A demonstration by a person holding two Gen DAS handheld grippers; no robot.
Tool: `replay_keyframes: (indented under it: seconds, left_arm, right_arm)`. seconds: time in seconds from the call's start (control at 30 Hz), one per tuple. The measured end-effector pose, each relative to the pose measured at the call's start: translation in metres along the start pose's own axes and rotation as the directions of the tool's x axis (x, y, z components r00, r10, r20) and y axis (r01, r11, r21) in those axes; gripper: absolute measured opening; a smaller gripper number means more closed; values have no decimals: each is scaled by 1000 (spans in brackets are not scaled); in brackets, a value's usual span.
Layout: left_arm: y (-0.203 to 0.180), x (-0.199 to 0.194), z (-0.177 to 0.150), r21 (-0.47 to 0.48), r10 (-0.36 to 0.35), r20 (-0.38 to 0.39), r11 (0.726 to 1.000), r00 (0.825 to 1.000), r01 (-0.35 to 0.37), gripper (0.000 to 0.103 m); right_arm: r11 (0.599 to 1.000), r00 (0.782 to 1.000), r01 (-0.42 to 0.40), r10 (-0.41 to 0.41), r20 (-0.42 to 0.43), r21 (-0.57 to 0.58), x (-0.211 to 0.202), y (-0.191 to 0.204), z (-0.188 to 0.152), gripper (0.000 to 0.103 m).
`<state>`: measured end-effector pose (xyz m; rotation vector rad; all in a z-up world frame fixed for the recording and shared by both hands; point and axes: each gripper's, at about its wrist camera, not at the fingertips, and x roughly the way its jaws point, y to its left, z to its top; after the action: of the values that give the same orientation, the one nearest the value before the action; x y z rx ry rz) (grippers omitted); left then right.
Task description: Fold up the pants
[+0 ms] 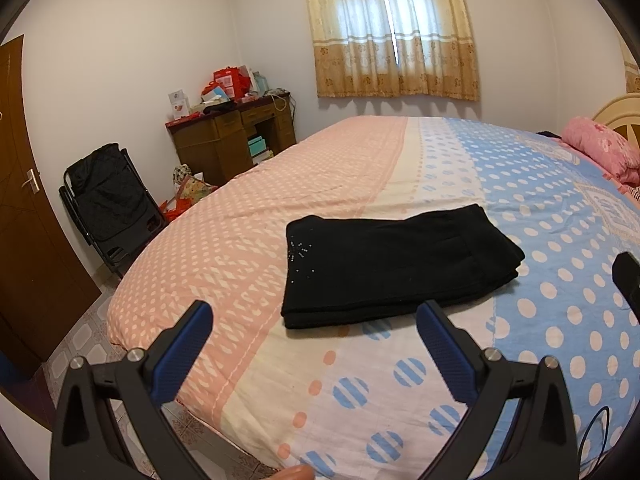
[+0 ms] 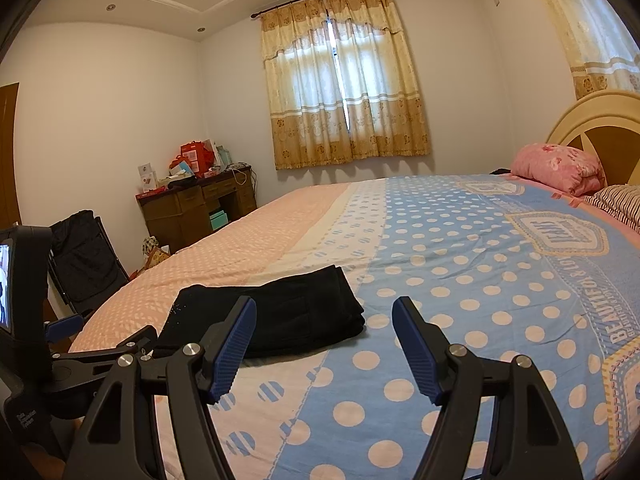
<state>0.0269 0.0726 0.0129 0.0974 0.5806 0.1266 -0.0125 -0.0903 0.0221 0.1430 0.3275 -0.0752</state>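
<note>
The black pants (image 1: 396, 264) lie folded into a flat rectangle on the bed's polka-dot cover (image 1: 560, 264), with small sequins near their left end. They also show in the right wrist view (image 2: 280, 312). My left gripper (image 1: 314, 312) is open and empty, held back from the near edge of the pants. My right gripper (image 2: 325, 312) is open and empty, to the right of the pants and short of them. The left gripper's body shows at the left edge of the right wrist view (image 2: 60, 360).
A pink pillow (image 2: 560, 168) and a striped one (image 2: 616, 204) lie by the headboard (image 2: 600, 120). A cluttered wooden desk (image 1: 236, 140) and a black folding chair (image 1: 108, 200) stand beyond the bed's left side. A brown door (image 1: 28, 200) is far left.
</note>
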Motion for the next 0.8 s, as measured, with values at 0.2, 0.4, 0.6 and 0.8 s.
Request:
replay_keyframes:
  seconds: [0.2, 0.4, 0.6, 0.8]
  left_arm:
    - [1, -1, 1, -16, 19, 16, 1000, 1000, -19, 103]
    - [5, -1, 4, -39, 9, 12, 999, 1000, -9, 103]
    - [6, 1, 4, -49, 7, -8, 999, 1000, -7, 103]
    - [6, 1, 4, -49, 8, -8, 999, 1000, -9, 103]
  right_arm:
    - [1000, 1000, 1, -1, 1, -2, 0, 1, 0, 72]
    - [1000, 1000, 1, -1, 0, 1, 0, 1, 0, 72]
    - [1000, 1000, 0, 0, 1, -1, 0, 1, 0, 72]
    - [1000, 1000, 1, -1, 1, -1, 0, 1, 0, 72]
